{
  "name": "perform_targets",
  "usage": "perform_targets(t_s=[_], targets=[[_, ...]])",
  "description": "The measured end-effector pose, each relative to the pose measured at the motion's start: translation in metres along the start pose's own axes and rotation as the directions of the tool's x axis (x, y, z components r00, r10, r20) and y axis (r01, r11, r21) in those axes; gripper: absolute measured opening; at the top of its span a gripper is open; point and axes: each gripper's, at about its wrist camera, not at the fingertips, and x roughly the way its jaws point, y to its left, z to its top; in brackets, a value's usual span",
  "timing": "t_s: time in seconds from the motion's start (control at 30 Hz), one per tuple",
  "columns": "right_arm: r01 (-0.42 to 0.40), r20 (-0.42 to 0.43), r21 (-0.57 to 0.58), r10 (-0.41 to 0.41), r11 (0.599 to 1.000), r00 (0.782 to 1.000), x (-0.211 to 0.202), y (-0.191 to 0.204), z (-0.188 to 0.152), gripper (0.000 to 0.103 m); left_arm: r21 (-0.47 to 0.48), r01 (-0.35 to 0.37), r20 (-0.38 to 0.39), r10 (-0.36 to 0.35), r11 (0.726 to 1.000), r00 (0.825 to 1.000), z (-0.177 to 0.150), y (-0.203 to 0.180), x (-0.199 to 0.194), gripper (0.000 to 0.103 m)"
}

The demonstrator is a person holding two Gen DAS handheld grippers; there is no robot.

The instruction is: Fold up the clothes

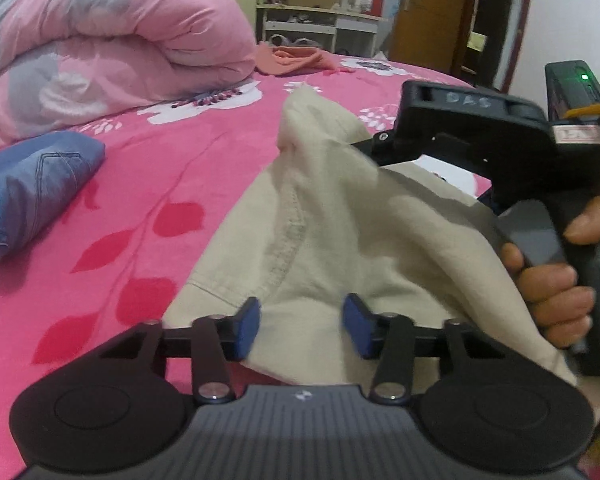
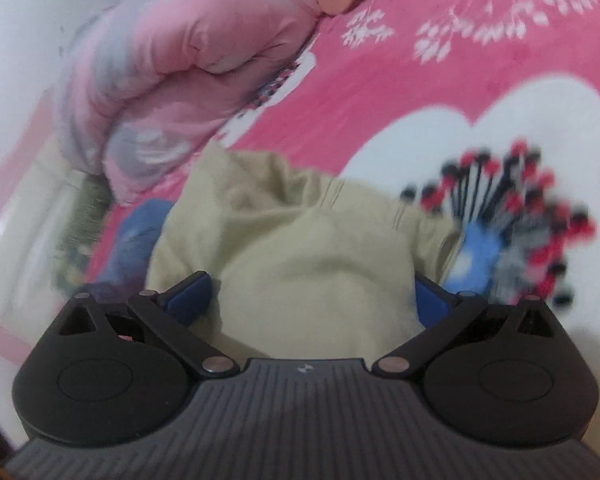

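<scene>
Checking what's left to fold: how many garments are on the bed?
3: beige garment at the hand-held grippers, folded jeans at its left, orange garment beside the rolled quilt. Others may be hidden.

text: "DAS", faint | on: right gripper [image 1: 374,148] body top | red label beside: unreadable

bare bedspread [image 1: 148,184] between jeans [image 1: 32,192] and khaki garment [image 1: 340,232].
</scene>
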Motion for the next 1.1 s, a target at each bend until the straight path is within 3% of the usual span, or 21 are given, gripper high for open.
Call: perform_targets(t_s=[0.1, 0.3, 0.43, 0.6, 0.73, 0.93, 1.03, 1.1], targets=[[-0.061, -0.037, -0.005, 0.061, 0.998, 0.997, -0.017, 0.008, -0.013, 0.092, 0.019, 0.003, -0.004, -0.003, 1.0, 1.0, -0.009, -0.004, -0.015, 0.033], [-0.132, -0.053, -0.04, 0.13, 0.99, 0.99, -0.06, 0.028, -0.056, 0.083, 0.032, 0.044, -0.034, -0.043, 0.999, 0.999, -0.041, -0.005, -0.046, 0.032], [-0.102, -0.054, -0.169, 0.094, 0.98, 0.994, -0.082, 0.051, -0.097, 0.082, 0.037, 0.082, -0.078, -0.079, 0.996, 0.994, -0.069, -0.008, -0.062, 0.032], [-0.042, -0.042, -0.318, 0.03, 0.947, 0.999, -0.104, 0.079, -0.149, 0.073, 0.006, 0.136, -0.074, -0.136, 0.991, 0.988, -0.101, -0.006, -0.09, 0.037], [-0.033, -0.018, -0.369, 0.029, 0.929, 0.999, -0.122, 0.09, -0.181, 0.066, -0.001, 0.118, -0.042, -0.118, 0.993, 0.992, -0.126, 0.005, -0.124, 0.042], [-0.011, 0.008, -0.448, 0.017, 0.894, 1.0, -0.134, 0.095, -0.222, 0.064, -0.113, 0.086, 0.06, -0.079, 0.99, 0.995, -0.14, 0.05, -0.186, 0.049], [0.025, 0.023, -0.531, -0.016, 0.847, 1.0, -0.136, 0.1, -0.246, 0.064, -0.105, 0.107, 0.155, -0.09, 0.989, 0.984, -0.125, 0.056, -0.213, 0.06], [0.056, 0.035, -0.585, -0.043, 0.809, 0.998, -0.137, 0.106, -0.265, 0.064, -0.069, 0.139, 0.186, -0.124, 0.988, 0.975, -0.109, 0.048, -0.217, 0.073]])
